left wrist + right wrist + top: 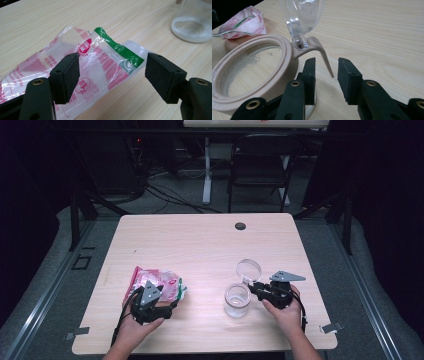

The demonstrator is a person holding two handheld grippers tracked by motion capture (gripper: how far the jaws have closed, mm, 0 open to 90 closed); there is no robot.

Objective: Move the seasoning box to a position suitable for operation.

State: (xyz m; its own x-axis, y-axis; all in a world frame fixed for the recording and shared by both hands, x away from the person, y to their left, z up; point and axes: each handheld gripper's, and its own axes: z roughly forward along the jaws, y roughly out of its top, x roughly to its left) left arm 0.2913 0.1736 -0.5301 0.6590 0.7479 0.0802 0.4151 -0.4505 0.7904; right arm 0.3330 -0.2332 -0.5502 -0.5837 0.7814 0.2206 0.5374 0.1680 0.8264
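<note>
My left gripper (112, 75) is open over the bag (95, 72), ready to grab. My right gripper (325, 75) is open around the jar's (249, 75) lever (323, 56), lid (300, 15) up.

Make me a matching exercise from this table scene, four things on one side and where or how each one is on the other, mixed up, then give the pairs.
Things:
1. plastic bag
2. jar
3. jar lid
4. left gripper

Places or states:
A. flipped up and open on its hinge
B. jaws apart, nothing pressed between the pads
C. lying flat on the table's left side, printed red and green
D. standing near the right gripper, white grains at the bottom

Pairs: 1-C, 2-D, 3-A, 4-B
</note>
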